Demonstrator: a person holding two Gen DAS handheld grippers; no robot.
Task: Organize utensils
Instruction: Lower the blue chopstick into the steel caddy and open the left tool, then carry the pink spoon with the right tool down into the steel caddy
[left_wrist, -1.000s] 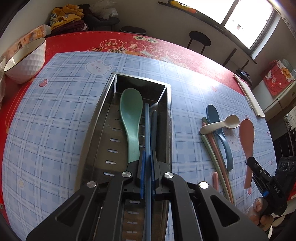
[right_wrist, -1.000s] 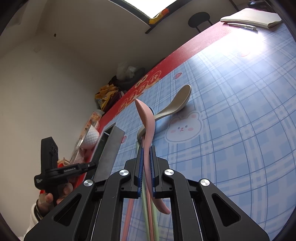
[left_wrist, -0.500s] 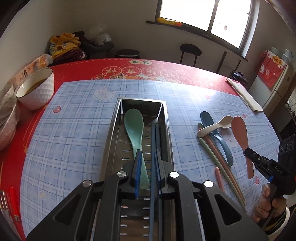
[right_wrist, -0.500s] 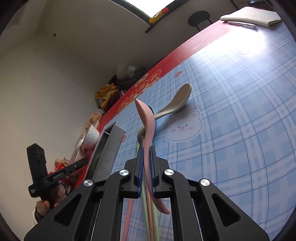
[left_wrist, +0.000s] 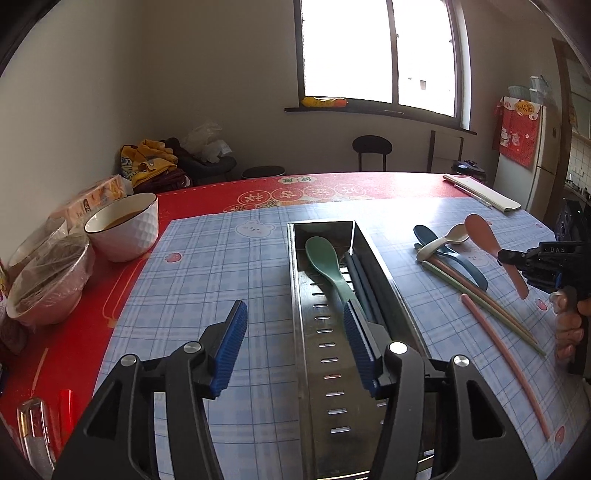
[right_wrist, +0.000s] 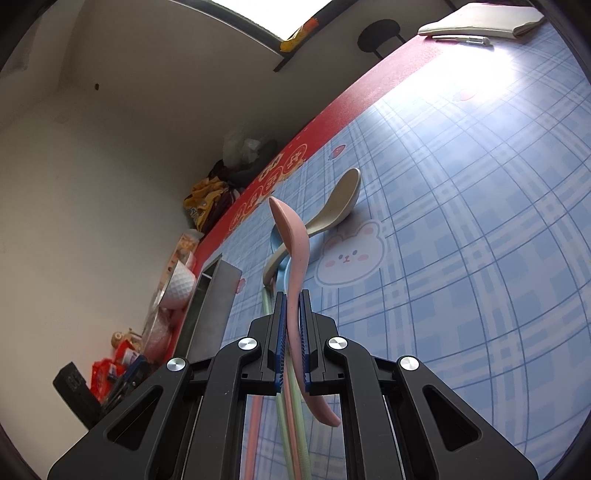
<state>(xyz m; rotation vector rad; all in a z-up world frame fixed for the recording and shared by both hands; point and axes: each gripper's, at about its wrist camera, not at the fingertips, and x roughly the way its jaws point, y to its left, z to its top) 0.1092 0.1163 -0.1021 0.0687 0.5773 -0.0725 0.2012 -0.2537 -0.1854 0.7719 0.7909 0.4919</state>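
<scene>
Hovering above the near end of the slotted stainless-steel utensil tray (left_wrist: 306, 332), left gripper (left_wrist: 293, 347): jaws spread wide, nothing between them. Right gripper (right_wrist: 291, 332): raised off the blue plaid tablecloth (left_wrist: 207, 280) at right, jaws clamped on the handle of one pink plastic spoon (right_wrist: 291, 258), bowl pointing away.

Tray contents: one green plastic spoon (left_wrist: 325, 264); two dark blue chopsticks (left_wrist: 360, 280) beside it on the right.

Right of the tray, on the cloth: one cream spoon (left_wrist: 441, 242) lying across one dark blue spoon (left_wrist: 448, 256); pink and green chopsticks (left_wrist: 480, 295), count unclear.

Far left: one white bowl (left_wrist: 123, 229); two film-covered bowls (left_wrist: 48, 280).
</scene>
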